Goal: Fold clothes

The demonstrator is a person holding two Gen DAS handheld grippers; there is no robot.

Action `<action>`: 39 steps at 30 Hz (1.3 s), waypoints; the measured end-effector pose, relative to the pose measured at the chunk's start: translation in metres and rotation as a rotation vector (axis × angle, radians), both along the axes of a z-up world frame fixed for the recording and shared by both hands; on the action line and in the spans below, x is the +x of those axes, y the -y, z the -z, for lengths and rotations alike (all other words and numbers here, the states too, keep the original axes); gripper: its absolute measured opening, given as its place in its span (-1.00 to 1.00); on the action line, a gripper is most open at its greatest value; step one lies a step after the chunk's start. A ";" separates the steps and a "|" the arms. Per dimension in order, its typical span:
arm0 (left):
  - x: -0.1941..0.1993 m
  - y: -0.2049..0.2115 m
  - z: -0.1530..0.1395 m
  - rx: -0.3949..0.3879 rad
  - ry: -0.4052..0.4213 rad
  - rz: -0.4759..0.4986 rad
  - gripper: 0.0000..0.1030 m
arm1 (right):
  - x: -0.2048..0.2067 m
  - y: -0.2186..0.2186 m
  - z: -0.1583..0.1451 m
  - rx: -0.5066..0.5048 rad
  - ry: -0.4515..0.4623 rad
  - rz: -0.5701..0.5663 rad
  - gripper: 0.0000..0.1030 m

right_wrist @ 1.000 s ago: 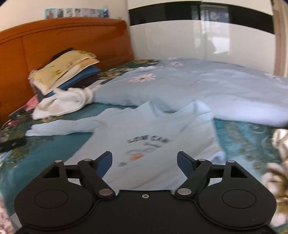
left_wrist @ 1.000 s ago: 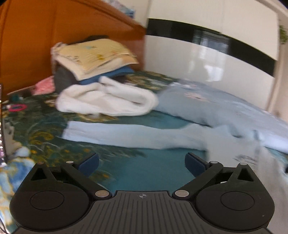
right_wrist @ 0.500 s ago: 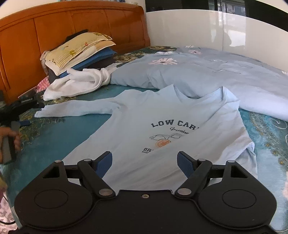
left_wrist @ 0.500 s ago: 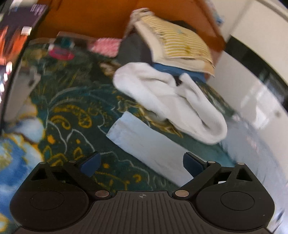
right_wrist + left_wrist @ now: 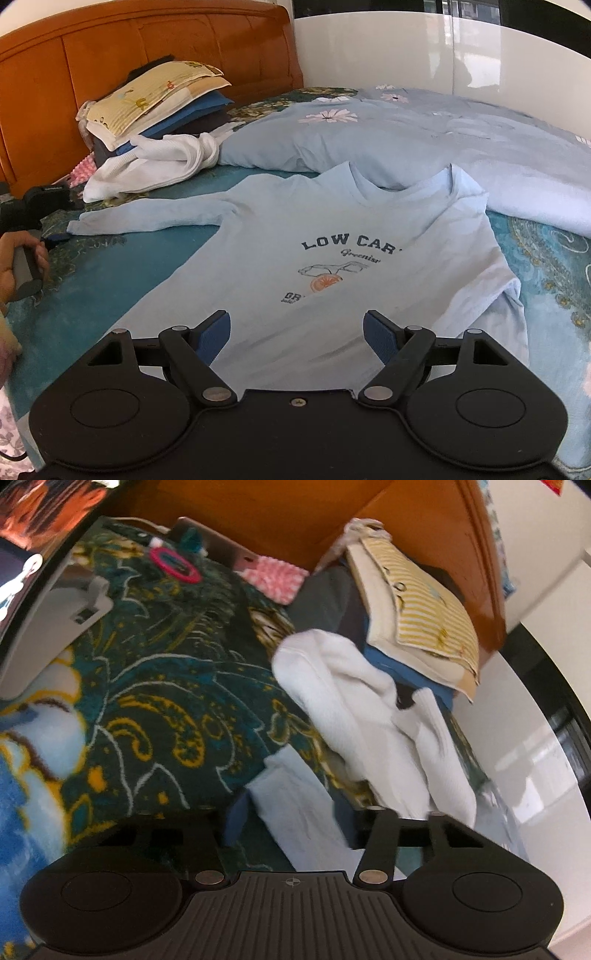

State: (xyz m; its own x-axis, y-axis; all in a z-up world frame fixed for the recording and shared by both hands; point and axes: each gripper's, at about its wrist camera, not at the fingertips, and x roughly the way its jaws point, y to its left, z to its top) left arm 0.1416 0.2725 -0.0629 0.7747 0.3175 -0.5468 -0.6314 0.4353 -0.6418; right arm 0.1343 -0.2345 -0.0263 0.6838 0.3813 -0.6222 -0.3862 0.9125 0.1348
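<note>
A light blue long-sleeved shirt (image 5: 332, 251) with dark lettering lies flat, front up, on the teal patterned bedspread (image 5: 110, 280). Its left sleeve (image 5: 147, 218) stretches out to the side. In the left wrist view the end of that sleeve (image 5: 291, 794) lies between the blue pads of my left gripper (image 5: 290, 818). The jaws are closing around it; the cloth is still flat, not bunched. My right gripper (image 5: 297, 332) hangs open over the shirt's lower part with nothing between its fingers. A hand (image 5: 14, 262) holds the left gripper's handle at the left edge.
A crumpled white garment (image 5: 351, 686) and a stack of folded clothes (image 5: 417, 616) sit by the wooden headboard (image 5: 147, 44). A pale blue flowered duvet (image 5: 424, 140) lies behind the shirt. A grey device (image 5: 48, 609) and a pink ring (image 5: 173, 563) lie near the sleeve.
The left gripper rolled, came down along the sleeve to its end, and its jaws narrowed around it. The right gripper barely moved and stayed open over the shirt.
</note>
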 end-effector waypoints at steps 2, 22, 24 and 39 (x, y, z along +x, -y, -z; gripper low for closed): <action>-0.004 -0.003 0.004 -0.026 0.021 -0.017 -0.66 | 0.000 0.001 0.001 0.004 -0.004 0.001 0.52; -0.054 0.002 -0.003 -0.016 0.077 -0.028 -0.77 | -0.004 0.007 0.005 0.010 -0.018 0.001 0.52; -0.054 0.001 -0.002 -0.017 0.078 -0.025 -0.77 | -0.004 0.007 0.005 0.009 -0.019 0.002 0.52; -0.043 0.038 -0.069 0.136 0.233 0.136 -0.77 | -0.009 0.013 0.003 0.044 -0.010 0.017 0.52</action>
